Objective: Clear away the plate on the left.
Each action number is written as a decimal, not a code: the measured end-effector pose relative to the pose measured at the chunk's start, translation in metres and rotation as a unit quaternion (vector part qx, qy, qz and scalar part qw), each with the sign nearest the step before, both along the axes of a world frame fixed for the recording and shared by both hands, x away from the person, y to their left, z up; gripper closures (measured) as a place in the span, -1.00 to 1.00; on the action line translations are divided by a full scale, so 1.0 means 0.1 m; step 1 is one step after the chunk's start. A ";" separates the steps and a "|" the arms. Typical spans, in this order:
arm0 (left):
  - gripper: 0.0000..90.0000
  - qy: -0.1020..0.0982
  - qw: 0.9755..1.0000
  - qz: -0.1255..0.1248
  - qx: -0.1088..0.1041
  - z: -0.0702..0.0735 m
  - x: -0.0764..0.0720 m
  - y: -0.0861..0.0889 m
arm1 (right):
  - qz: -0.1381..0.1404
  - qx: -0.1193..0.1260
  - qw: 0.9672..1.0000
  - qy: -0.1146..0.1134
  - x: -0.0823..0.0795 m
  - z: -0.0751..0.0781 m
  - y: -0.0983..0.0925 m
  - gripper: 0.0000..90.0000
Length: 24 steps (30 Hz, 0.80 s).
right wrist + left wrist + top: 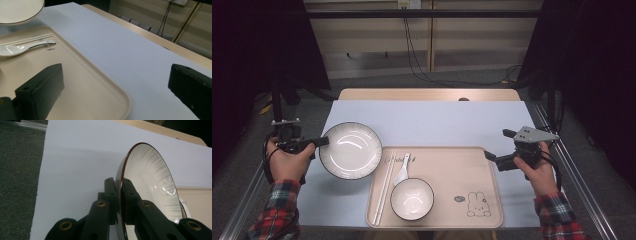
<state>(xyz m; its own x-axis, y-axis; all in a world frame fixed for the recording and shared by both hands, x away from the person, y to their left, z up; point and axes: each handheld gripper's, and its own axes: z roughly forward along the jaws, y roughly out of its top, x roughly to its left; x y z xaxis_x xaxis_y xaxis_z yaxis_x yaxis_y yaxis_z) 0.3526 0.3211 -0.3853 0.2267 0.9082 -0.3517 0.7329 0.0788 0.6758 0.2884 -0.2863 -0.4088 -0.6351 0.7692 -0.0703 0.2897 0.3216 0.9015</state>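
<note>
A wide white plate (351, 150) with a dark rim hangs at the left, just above the table, over the tray's near-left corner. My left gripper (319, 142) is shut on its left rim. In the left gripper view both jaws of my left gripper (122, 195) clamp the edge of the plate (150, 182), seen edge-on. My right gripper (499, 144) stands open over the tray's right edge with nothing between its jaws. In the right gripper view my right gripper (117, 87) spans the tray's rim (100, 82), and the plate (20, 10) shows at the top left.
A beige tray (452, 170) holds a small white bowl (412, 198), a white spoon (402, 172) and white chopsticks (384, 187) along its left side. A pale sheet (437, 120) covers the wooden table (427, 94). Cables hang behind it.
</note>
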 end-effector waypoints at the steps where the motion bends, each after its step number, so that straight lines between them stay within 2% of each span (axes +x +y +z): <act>1: 0.89 -0.002 1.000 -0.003 -0.003 0.01 0.01 -0.02 | 0.001 0.000 1.000 0.000 0.01 0.00 0.02 -1.00; 4: 0.90 -0.004 1.000 -0.008 -0.002 0.06 0.04 -0.10 | 0.008 -0.006 1.000 -0.005 0.05 0.01 0.10 -1.00; 5: 0.90 -0.003 1.000 -0.017 0.003 0.08 0.06 -0.12 | 0.011 -0.005 1.000 -0.006 0.06 0.01 0.12 -1.00; 7: 0.89 -0.002 1.000 -0.016 -0.001 0.11 0.08 -0.18 | 0.016 0.002 1.000 -0.009 0.10 0.02 0.17 -1.00; 9: 0.89 -0.006 1.000 -0.021 -0.013 0.14 0.10 -0.24 | 0.030 0.015 0.999 -0.009 0.14 0.02 0.22 -1.00; 11: 0.89 -0.009 0.999 -0.027 -0.024 0.15 0.13 -0.30 | 0.035 0.039 0.999 -0.015 0.17 0.02 0.26 -1.00; 12: 0.89 -0.011 0.999 -0.032 -0.028 0.15 0.14 -0.34 | 0.036 0.050 0.998 -0.010 0.19 0.02 0.29 -1.00; 13: 0.89 -0.012 0.999 -0.035 -0.031 0.16 0.15 -0.39 | 0.036 0.054 0.998 -0.010 0.20 0.03 0.31 -1.00; 18: 0.89 -0.016 0.998 -0.062 -0.029 0.20 0.22 -0.64 | 0.039 0.085 0.996 -0.010 0.28 0.10 0.42 -1.00; 24: 0.89 -0.024 0.995 -0.091 -0.035 0.23 0.27 -0.95 | 0.039 0.093 0.995 -0.005 0.34 0.15 0.49 -0.99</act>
<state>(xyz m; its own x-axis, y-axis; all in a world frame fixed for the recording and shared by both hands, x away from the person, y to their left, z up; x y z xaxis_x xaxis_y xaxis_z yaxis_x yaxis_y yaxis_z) 0.3800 0.2265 -0.3621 0.4027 0.8247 -0.3971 0.7059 -0.0036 0.7083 0.3227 -0.2368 -0.3940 -0.6929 0.7184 0.0617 0.2605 0.1696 0.9505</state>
